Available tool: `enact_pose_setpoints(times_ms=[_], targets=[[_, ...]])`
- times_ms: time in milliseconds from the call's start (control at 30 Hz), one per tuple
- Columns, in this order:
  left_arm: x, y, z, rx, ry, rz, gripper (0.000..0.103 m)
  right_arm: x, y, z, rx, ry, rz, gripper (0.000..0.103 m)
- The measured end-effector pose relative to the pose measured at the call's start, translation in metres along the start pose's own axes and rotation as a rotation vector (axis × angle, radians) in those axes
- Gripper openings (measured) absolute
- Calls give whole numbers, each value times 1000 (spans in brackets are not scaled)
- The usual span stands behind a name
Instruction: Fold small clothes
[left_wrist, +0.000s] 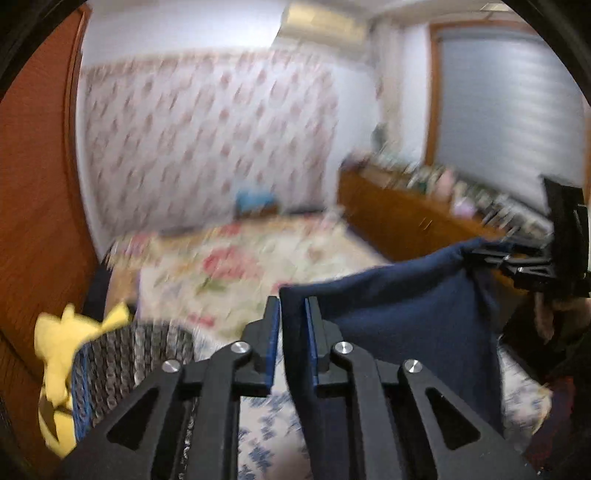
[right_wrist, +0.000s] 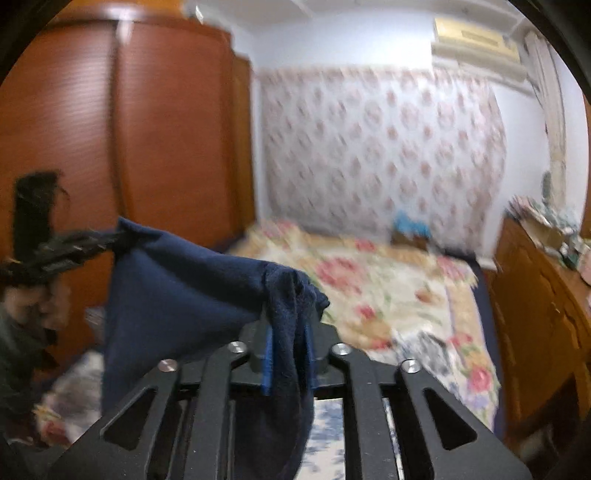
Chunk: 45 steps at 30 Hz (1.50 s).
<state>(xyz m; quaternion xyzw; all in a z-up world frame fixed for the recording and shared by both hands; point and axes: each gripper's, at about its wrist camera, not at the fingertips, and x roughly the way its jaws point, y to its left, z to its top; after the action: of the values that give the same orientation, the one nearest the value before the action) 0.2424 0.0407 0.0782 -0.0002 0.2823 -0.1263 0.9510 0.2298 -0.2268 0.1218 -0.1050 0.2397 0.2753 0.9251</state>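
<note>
A navy blue cloth (left_wrist: 406, 314) hangs in the air, stretched between both grippers. My left gripper (left_wrist: 292, 314) is shut on one upper corner of it. My right gripper (right_wrist: 289, 328) is shut on the other corner, where the cloth (right_wrist: 177, 295) bunches over its tips. Each gripper also shows in the other's view: the right gripper (left_wrist: 495, 256) at the far right, the left gripper (right_wrist: 110, 238) at the far left. The cloth's lower part drops below both views.
A bed with a floral cover (left_wrist: 240, 266) lies ahead and below. A woven basket (left_wrist: 122, 354) with a yellow plush toy (left_wrist: 62, 343) stands at the lower left. A wooden wardrobe (right_wrist: 129, 129) is on the left, a cluttered wooden dresser (left_wrist: 406, 214) on the right.
</note>
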Motion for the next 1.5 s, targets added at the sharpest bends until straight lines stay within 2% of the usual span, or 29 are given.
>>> enact_pose_setpoints(times_ms=[33,67,133,200,367,567,667,800,1133,1167,1233,1300,1500], targets=[[10,1,-5,-1,27,-8,16,20,-7,-6,-4,42,-57,50],[19,2,-11,-8,52,-22,21,46,-15,-14,-8,92,-146,55],[27,3,-29,-21,82,-34,37,70,-28,-29,8,159,-161,57],[32,0,-48,-13,123,-57,40,78,-32,-46,25,188,-148,57],[23,-20,-98,-3,192,-50,42,66,-15,-86,4,219,-78,57],[2,-48,-156,11,277,-85,42,54,19,-127,-8,249,8,57],[-6,-55,-177,1,311,-102,42,47,33,-148,-15,262,33,64],[-14,-67,-204,-6,355,-121,42,42,53,-165,-59,276,71,64],[-26,-67,-221,-89,361,-189,41,38,90,-190,-124,310,171,65],[-26,-67,-221,-85,360,-193,39,37,93,-191,-130,313,176,65],[-27,-67,-220,-93,358,-215,12,37,98,-196,-142,322,194,67],[-31,-68,-211,-94,335,-235,8,37,101,-199,-150,329,202,72],[-50,-72,-156,-103,204,-291,7,36,109,-202,-180,330,233,76]])
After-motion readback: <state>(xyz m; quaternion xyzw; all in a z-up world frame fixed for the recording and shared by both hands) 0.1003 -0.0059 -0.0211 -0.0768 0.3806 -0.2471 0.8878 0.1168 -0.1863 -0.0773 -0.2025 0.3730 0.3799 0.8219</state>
